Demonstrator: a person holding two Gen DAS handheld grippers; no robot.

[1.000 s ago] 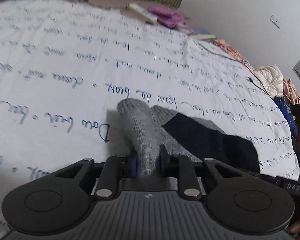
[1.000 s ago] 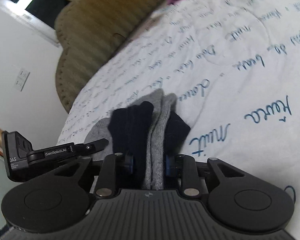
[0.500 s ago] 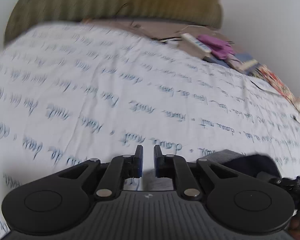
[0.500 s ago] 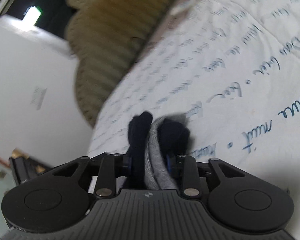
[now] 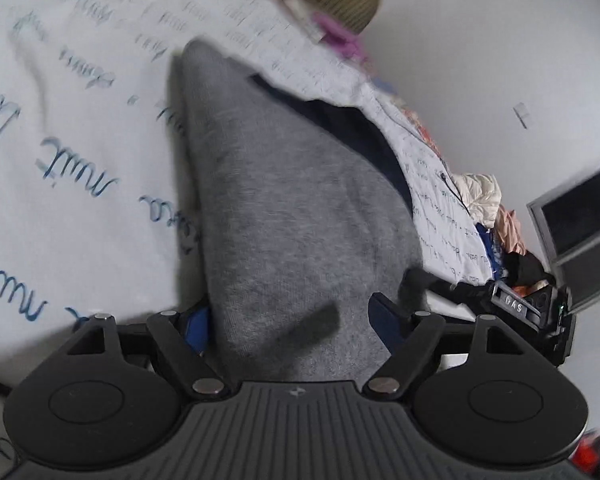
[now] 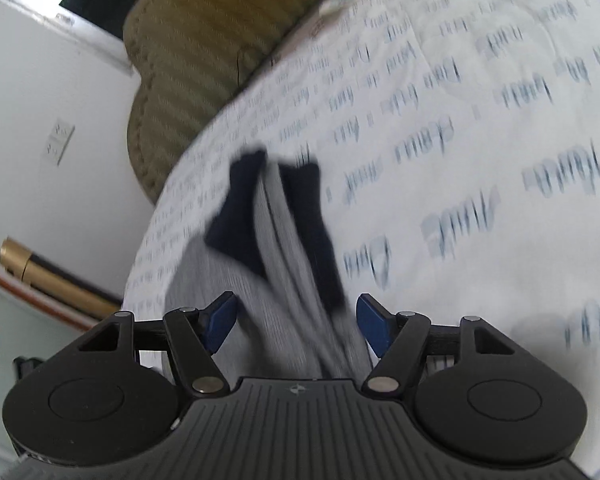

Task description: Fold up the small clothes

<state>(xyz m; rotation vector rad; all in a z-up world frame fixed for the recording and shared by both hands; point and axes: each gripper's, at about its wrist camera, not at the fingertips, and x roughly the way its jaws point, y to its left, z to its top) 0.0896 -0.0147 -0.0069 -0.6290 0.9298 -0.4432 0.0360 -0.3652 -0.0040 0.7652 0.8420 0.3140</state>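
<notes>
A pair of grey socks with dark navy cuffs (image 5: pixel 284 216) lies folded on the white bedsheet with blue handwriting print (image 5: pixel 60 120). In the left wrist view my left gripper (image 5: pixel 290 322) is open, its blue-padded jaws wide apart on either side of the grey sock. In the right wrist view the socks (image 6: pixel 284 240) lie with their navy cuffs pointing away, and my right gripper (image 6: pixel 296 322) is open, its jaws on either side of the fabric. The other gripper's body (image 5: pixel 520 304) shows at the right of the left wrist view.
An olive-tan ribbed headboard (image 6: pixel 204 40) stands at the bed's far end. Purple items (image 5: pixel 340 36) lie near it. A heap of clothes (image 5: pixel 492 216) sits past the bed's right edge, beside a dark monitor (image 5: pixel 576 232). White wall (image 6: pixel 60 120) is on the left.
Both grippers have opened wide and let go of the socks. The left gripper has swung back over the grey sock, which now fills its view. Both views are motion-blurred.
</notes>
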